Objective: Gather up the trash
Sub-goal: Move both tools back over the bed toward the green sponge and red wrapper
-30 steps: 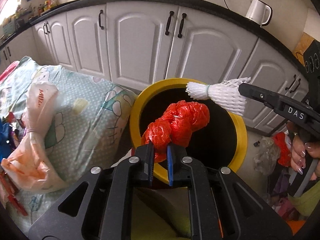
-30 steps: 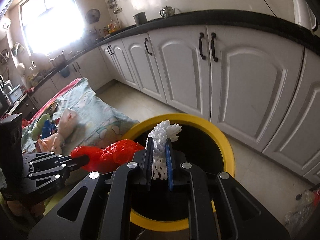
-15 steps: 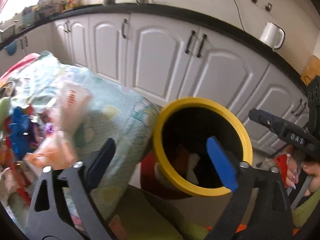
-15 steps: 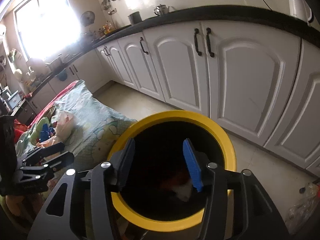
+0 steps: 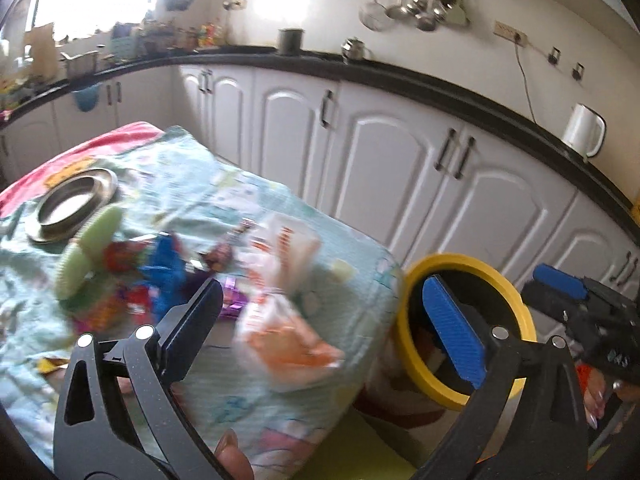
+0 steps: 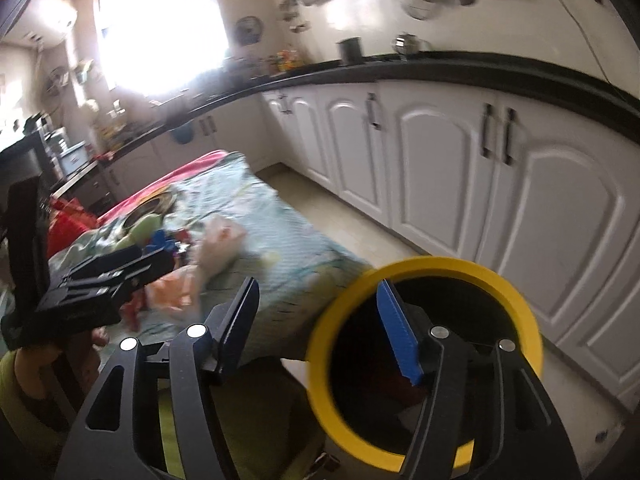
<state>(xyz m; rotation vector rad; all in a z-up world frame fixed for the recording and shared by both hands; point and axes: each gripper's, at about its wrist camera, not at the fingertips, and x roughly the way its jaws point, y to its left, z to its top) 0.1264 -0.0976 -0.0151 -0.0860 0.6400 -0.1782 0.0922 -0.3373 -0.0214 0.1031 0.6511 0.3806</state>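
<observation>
Your left gripper (image 5: 324,316) has its jaws wide open and empty, over the surface (image 5: 256,396) edge. Your right gripper (image 6: 320,320) jaws just opened further, about halfway, nothing between them. Yellow bin (image 5: 520,320) sits at 3 o'clock of the surface. Orange-white bag (image 5: 288,344) and wrappers (image 5: 160,268) lie on the surface at 9 o'clock of the bin.

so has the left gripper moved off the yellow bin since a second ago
Yes. The left gripper, jaws just opened and empty, has swung from over the yellow bin toward the litter on the cloth-covered table; the bin now sits at its right.
</observation>
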